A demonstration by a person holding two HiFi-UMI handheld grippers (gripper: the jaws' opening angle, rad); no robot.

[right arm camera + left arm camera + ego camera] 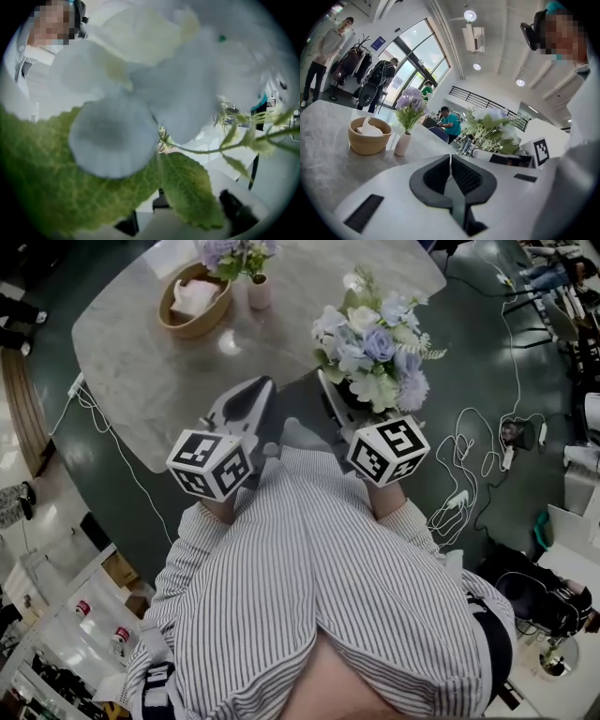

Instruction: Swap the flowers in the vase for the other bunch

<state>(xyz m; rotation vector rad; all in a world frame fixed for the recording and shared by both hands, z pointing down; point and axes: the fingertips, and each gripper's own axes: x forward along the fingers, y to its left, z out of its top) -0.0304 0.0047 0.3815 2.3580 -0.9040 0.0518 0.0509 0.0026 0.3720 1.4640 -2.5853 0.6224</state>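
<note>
A small pale vase point(259, 292) with purple flowers point(234, 253) stands at the far side of the marble table point(141, 371). The left gripper view shows the same vase point(402, 144) and flowers point(411, 105) ahead to the left. My left gripper point(251, 407) hangs over the table's near edge, its jaws shut with nothing in them point(450, 161). My right gripper point(339, 397) is shut on a bunch of blue and white flowers point(375, 348), held upright off the table's near right edge. Petals and leaves point(140, 103) fill the right gripper view and hide its jaws.
A woven bowl point(195, 298) with tissues sits just left of the vase. Cables and a power strip point(469, 465) lie on the dark floor to the right. People point(326, 51) stand in the background beyond the table.
</note>
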